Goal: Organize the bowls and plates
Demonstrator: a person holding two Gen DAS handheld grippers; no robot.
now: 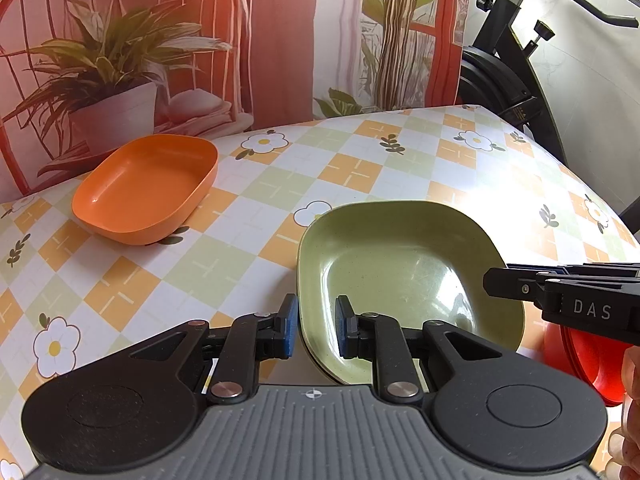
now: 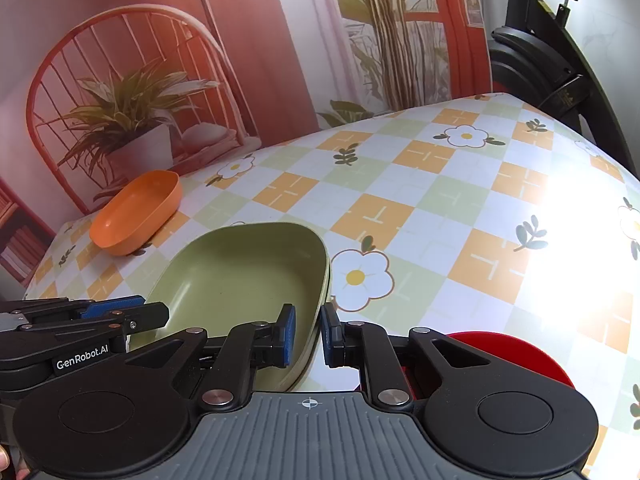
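White letters "DAS" printed on the black body of the right claw [image 1: 500, 280], seen at the right edge of the left wrist view. White lettering "GenRobot.AI" printed on the black body of the left claw [image 2: 160, 314], at the left edge of the right wrist view.

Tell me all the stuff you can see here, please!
Green plastic dishes: two stacked, pale green, near table edge, between both tongs.
Orange plastic oval bowl: one, orange, far left of table, apart from the green stack.
Red round plate: one, red, near edge, right of the green stack, partly hidden.
Checked flower-print tablecloth: one, orange, green and white, covering the table.
Printed backdrop with potted plant: one, pink and red, behind table.
Black exercise machine: one, black, far right.
Left tongs: blue pads straddling the stack's left rim, a gap showing.
Right tongs: blue pads straddling its right rim, a gap showing.
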